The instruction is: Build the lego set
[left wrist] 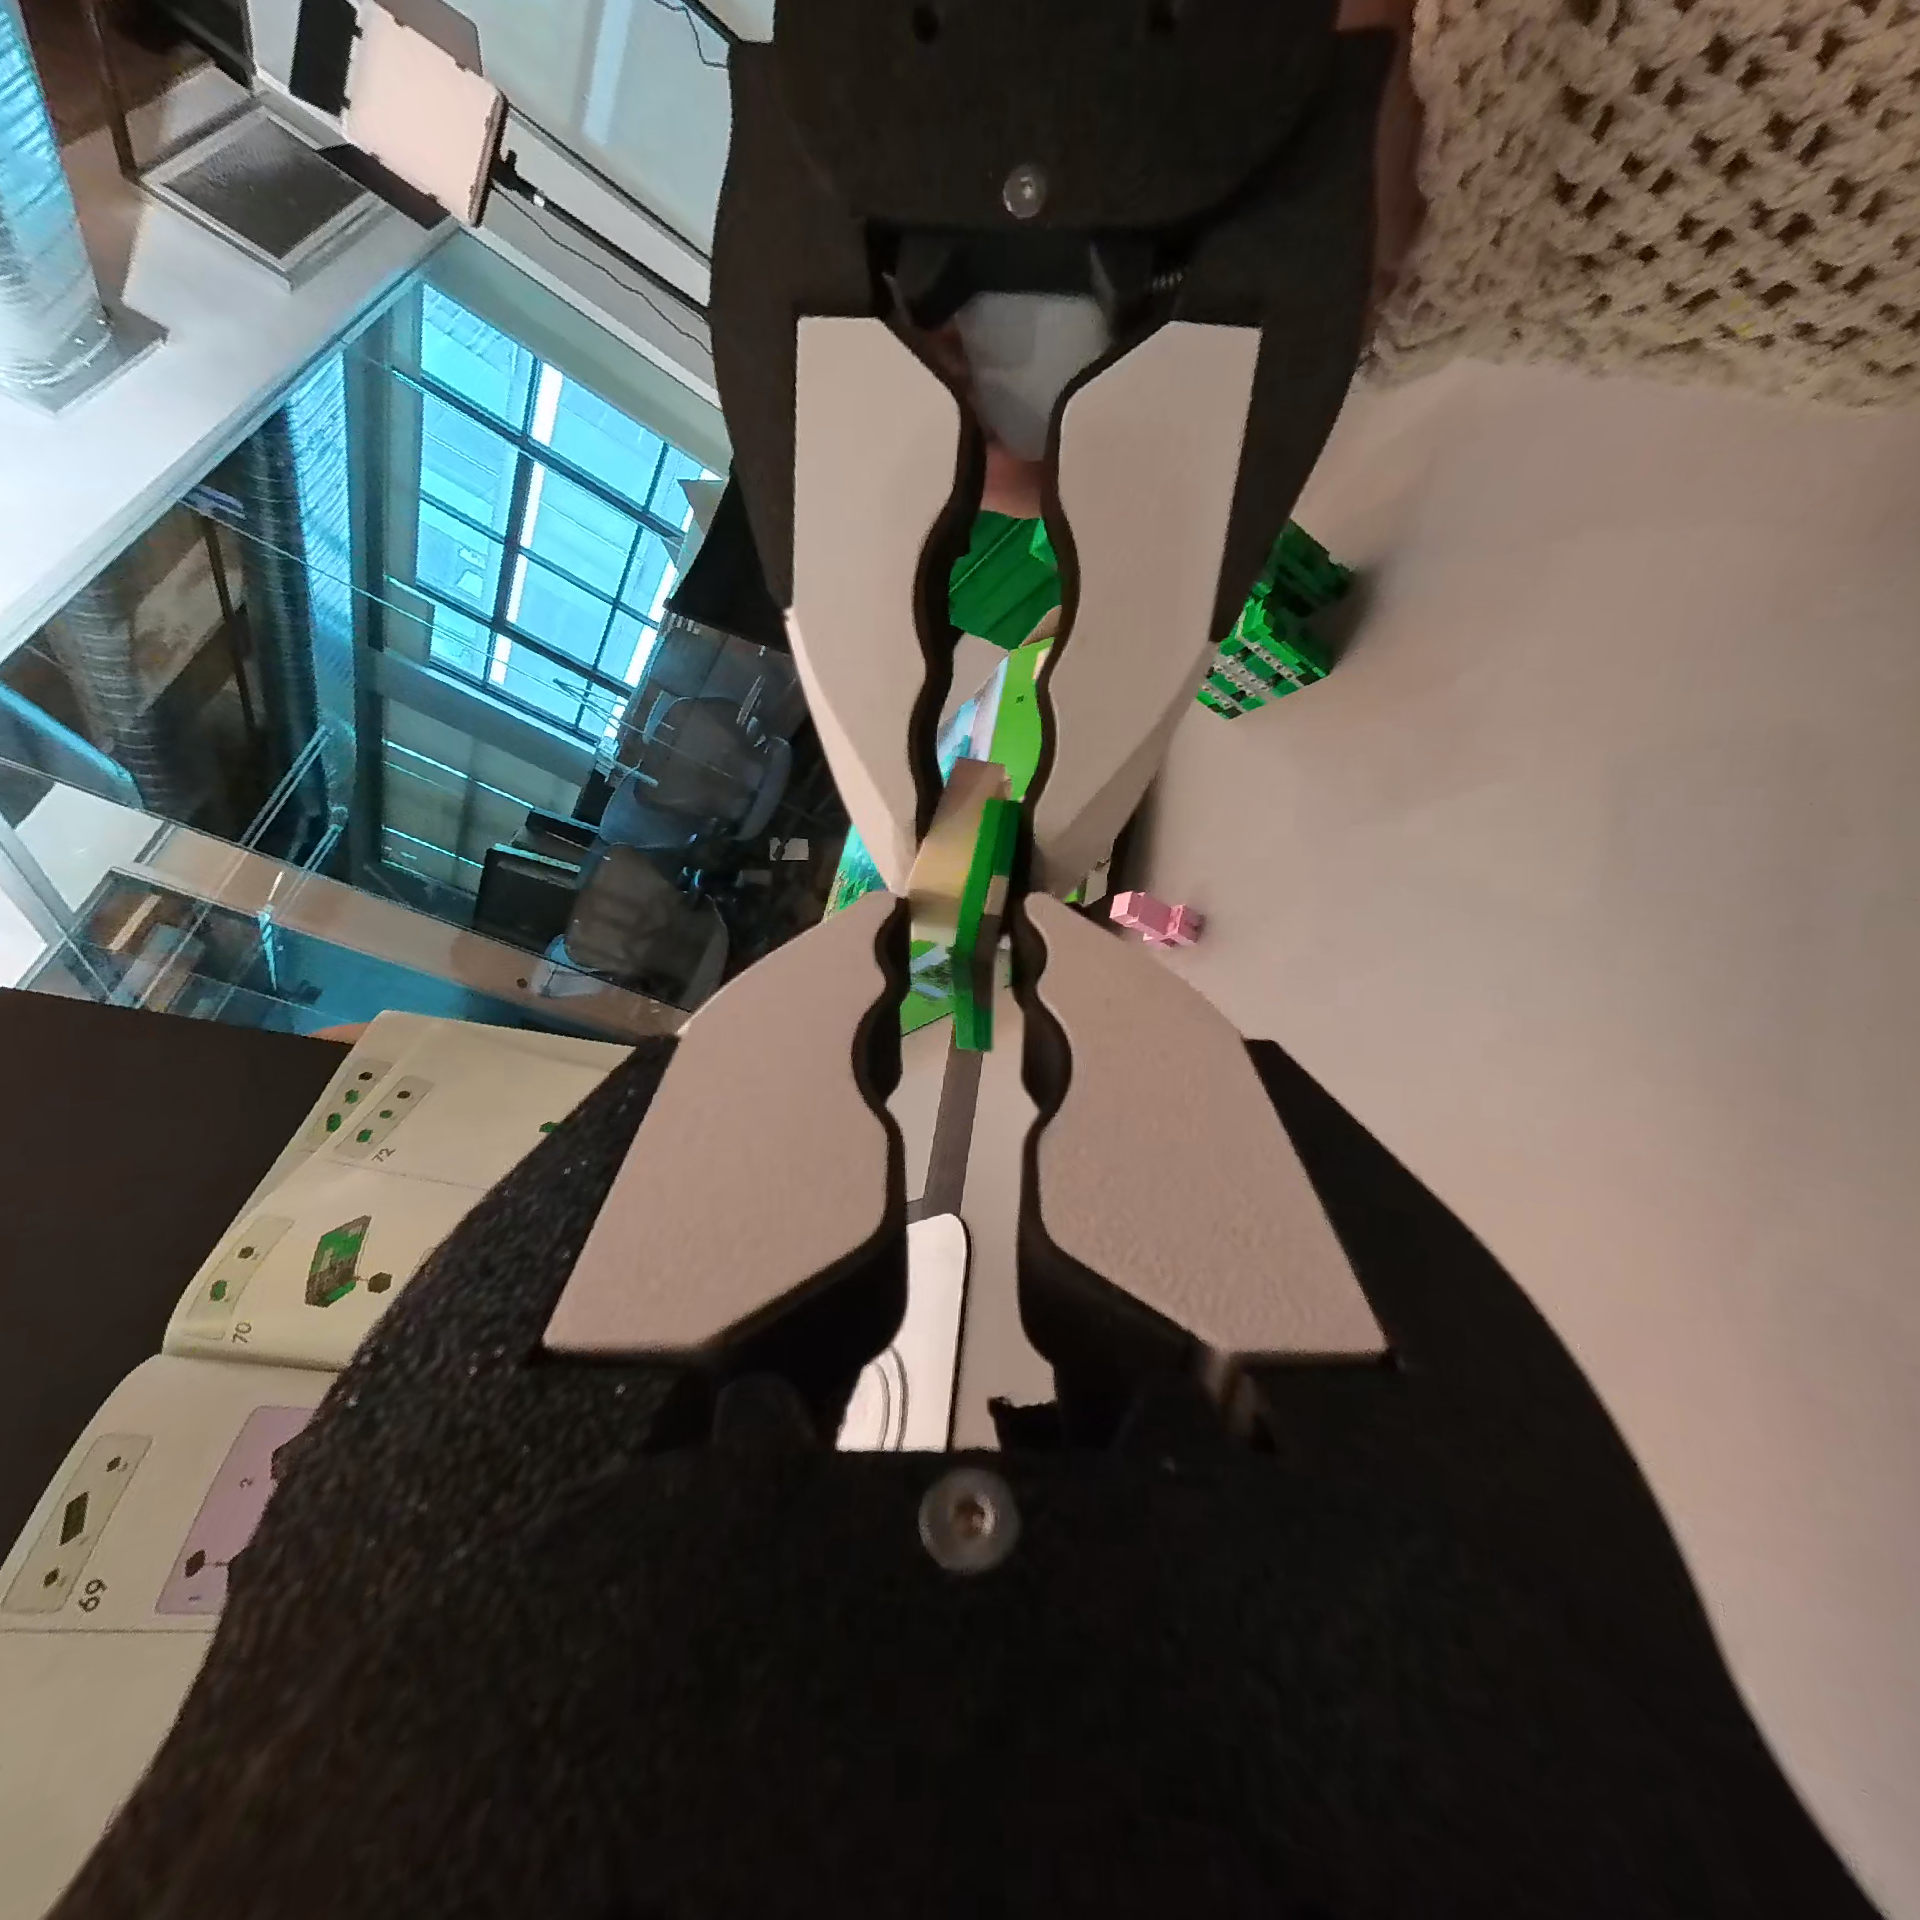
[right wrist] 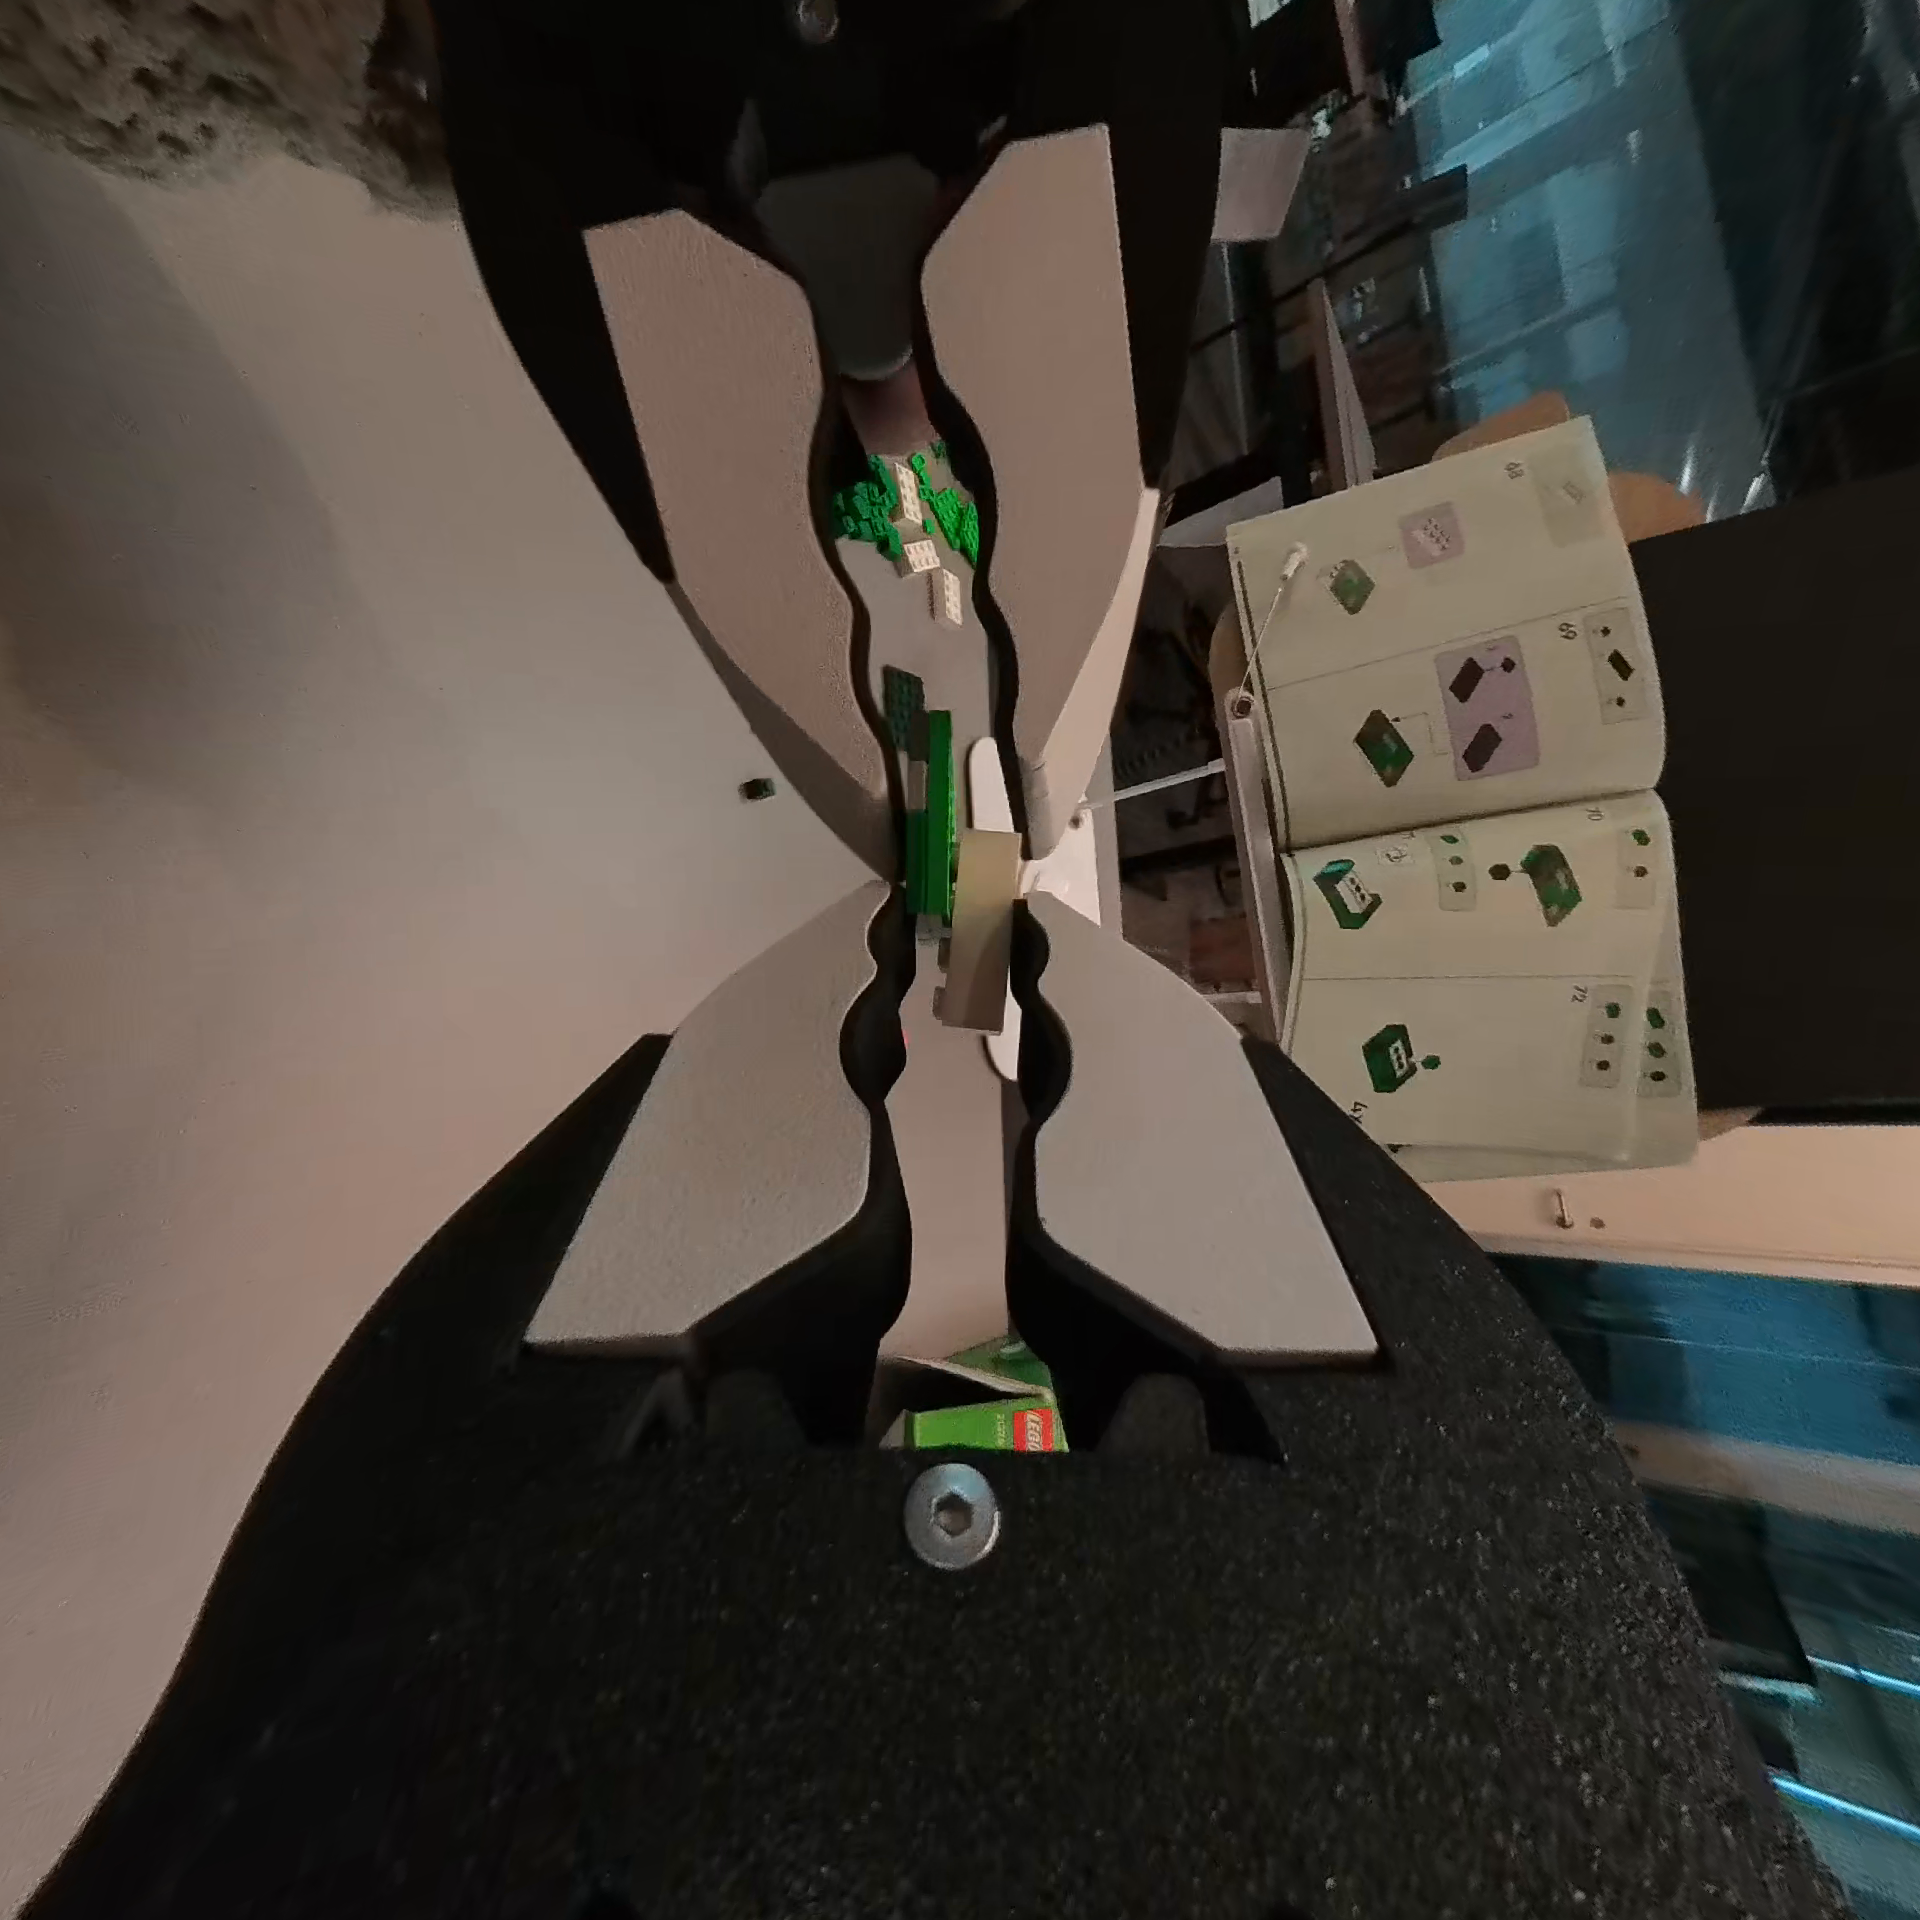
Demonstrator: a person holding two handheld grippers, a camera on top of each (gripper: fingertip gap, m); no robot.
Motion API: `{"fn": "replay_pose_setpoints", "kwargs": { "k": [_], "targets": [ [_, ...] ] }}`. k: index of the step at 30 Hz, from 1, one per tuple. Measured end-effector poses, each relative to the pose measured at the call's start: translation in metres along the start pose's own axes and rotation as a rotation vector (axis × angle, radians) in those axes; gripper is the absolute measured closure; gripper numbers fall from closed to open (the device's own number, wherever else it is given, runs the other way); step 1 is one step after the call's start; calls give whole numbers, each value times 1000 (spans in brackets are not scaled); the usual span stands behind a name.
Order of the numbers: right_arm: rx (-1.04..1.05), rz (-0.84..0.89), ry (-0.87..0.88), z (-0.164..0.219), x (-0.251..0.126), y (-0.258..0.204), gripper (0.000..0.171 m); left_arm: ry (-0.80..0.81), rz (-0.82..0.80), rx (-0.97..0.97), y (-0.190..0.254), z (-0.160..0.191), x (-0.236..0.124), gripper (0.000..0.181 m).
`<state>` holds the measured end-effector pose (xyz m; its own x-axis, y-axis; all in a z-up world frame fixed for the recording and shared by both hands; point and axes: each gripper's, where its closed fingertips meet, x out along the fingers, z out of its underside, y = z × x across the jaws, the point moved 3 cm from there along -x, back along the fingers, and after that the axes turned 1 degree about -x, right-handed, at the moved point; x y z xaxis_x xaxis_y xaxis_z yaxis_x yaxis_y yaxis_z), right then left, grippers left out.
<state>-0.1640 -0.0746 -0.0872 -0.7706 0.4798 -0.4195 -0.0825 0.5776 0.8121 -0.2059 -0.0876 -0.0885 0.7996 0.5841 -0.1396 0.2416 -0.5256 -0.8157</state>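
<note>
White counter (right wrist: 312,727) carried the parts, with glass partitions and large windows behind it. Both views were rolled sideways. Left gripper (left wrist: 961,920) and right gripper (right wrist: 956,899) met tip to tip, facing each other, each clamped on the same small assembly held clear of the counter: a tan piece (right wrist: 982,883) stacked against a green plate (right wrist: 930,831). In the left wrist view the tan piece (left wrist: 951,847) sat on the left side of the gap, the green plate (left wrist: 987,914) on the right; in the right wrist view the order was reversed.

Beyond the right gripper's tips, seen between the opposing fingers, lay a heap of loose green and white bricks (right wrist: 904,509). A single dark stud (right wrist: 758,790) lay left of those tips. An open manual (right wrist: 1455,810) stood to the right, propped upright. A green box (right wrist: 987,1423) showed near the right gripper's base.

From the left gripper, a green build (left wrist: 1273,634) stood right of the opposing fingers, and a pink piece (left wrist: 1153,920) lay just right of the tips. The manual (left wrist: 312,1299) sat lower left.
</note>
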Motion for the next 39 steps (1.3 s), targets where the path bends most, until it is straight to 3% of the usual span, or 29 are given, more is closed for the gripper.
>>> {"fn": "replay_pose_setpoints", "kwargs": {
  "k": [21,24,27,33,39],
  "targets": [
    [-10,-48,-28,-1,5,-7,154,-25,79,-46,2,3,-3,166],
    [7,22,-18,0,4,2,154,-26,26,-154,-7,3,-1,162],
    [15,121,-48,6,2,15,154,3,-8,-325,-19,5,0,143],
    [-74,325,-40,2,-4,35,154,169,76,-760,-36,4,-6,129],
    [-294,489,36,-18,-15,37,154,302,120,-869,-40,-11,-10,133]
  ]
}}
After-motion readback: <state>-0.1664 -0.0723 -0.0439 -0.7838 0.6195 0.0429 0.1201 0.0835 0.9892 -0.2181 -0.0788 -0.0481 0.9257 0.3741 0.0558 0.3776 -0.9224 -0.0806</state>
